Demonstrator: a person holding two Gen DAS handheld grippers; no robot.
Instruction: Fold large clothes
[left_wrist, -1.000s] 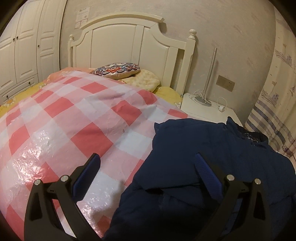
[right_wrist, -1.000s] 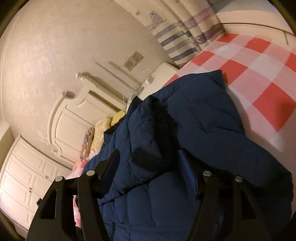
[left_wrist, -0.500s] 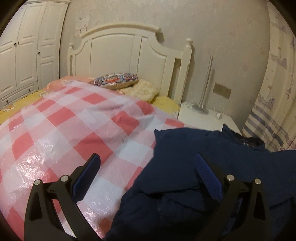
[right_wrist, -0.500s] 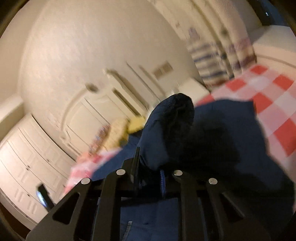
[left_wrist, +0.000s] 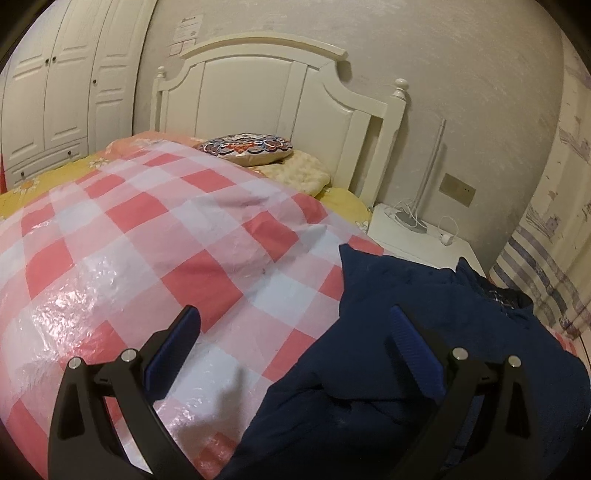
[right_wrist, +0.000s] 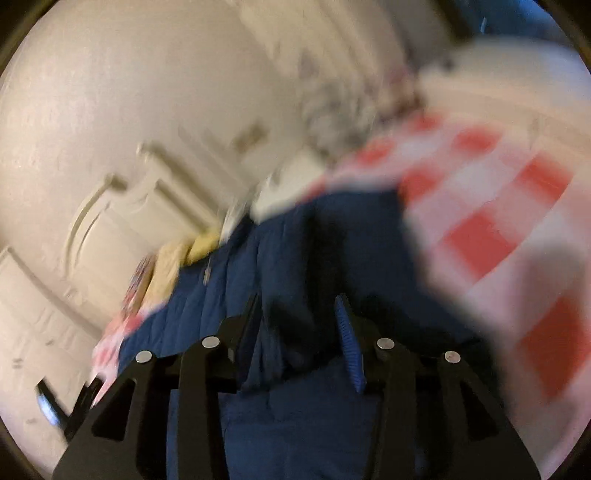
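**Bedroom with a checked bed and a navy jacket at its near corner**

Cream walls and a white headboard (left_wrist: 280, 92) back the scene. At the bottom of the left wrist view, the left gripper (left_wrist: 291, 325) hangs with its jaws spread wide and nothing between them; its left pad is over the red-and-white checked plastic sheet (left_wrist: 147, 236), its right pad over the navy padded jacket (left_wrist: 424, 354). The jacket lies crumpled on the bed in the lower right of that frame, its collar toward the bedside table (left_wrist: 417, 240).

In the blurred right wrist view, the right gripper (right_wrist: 299, 314) sits low at centre. Its jaws have just been opening; they stand partly apart with dark jacket (right_wrist: 280, 251) fabric in the gap, and I cannot tell whether the pads still press on it.

Farther out in the left view, a patterned cushion (left_wrist: 247, 147) rests on a yellow pillow (left_wrist: 299, 173) below the headboard. The bedside table carries a lamp base (left_wrist: 410, 221) with white cables. A wall socket plate (left_wrist: 458, 188) is at right, striped curtains (left_wrist: 546, 258) at the far right, a white wardrobe (left_wrist: 59, 92) at upper left. Paper notices (left_wrist: 188, 31) are stuck on the wall above the headboard; their writing is too small to read. No containers show.
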